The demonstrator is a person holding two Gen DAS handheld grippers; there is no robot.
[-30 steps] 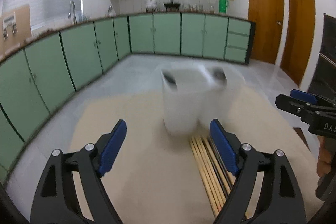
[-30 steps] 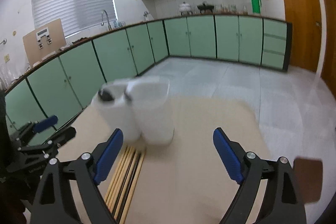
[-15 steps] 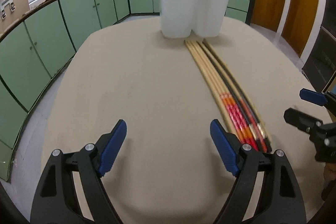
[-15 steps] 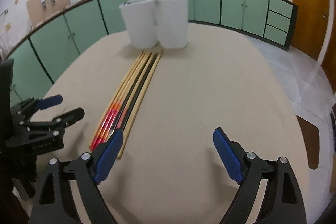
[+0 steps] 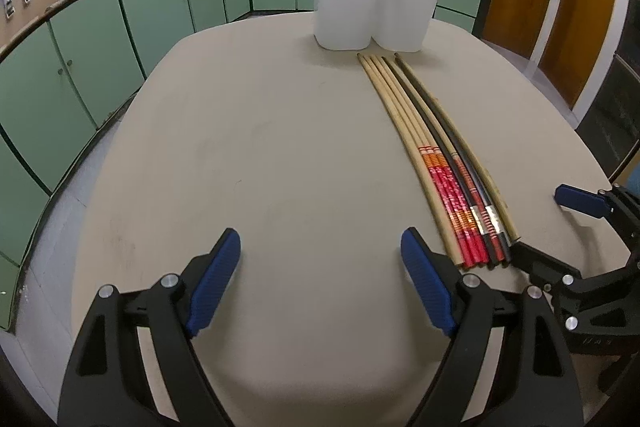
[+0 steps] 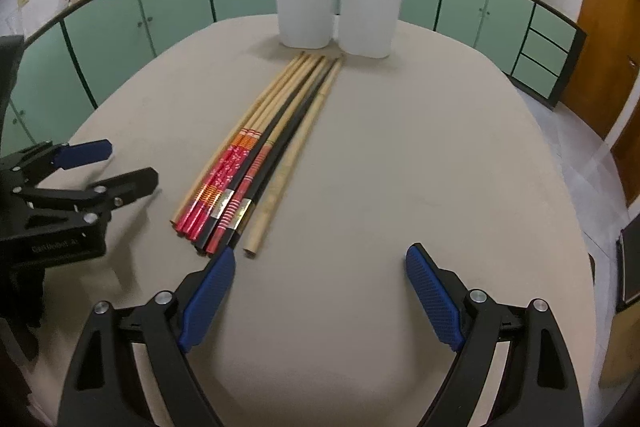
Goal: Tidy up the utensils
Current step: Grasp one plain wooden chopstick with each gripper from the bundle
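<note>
Left tool (image 5: 320,283): we are holding it wide, empty, over bare counter (image 5: 240,147). Chopsticks (image 5: 440,163): lying bundled between both tools, long axis running away toward the white holder (image 5: 376,7). Right tool (image 6: 320,291): wide, empty, nearer their butt ends; only its view is showing that closeness.

**Chopsticks lined up before the white holder**

The left gripper (image 5: 320,287) hovers over the beige table (image 5: 248,155), jaws wide, nothing between them. Chopsticks (image 5: 436,163) lie in a tight row at 1 o'clock, tips toward the holder (image 5: 376,3) at 12. The right gripper (image 5: 560,227) sits at 3 o'clock, just beside their butt ends.
</note>
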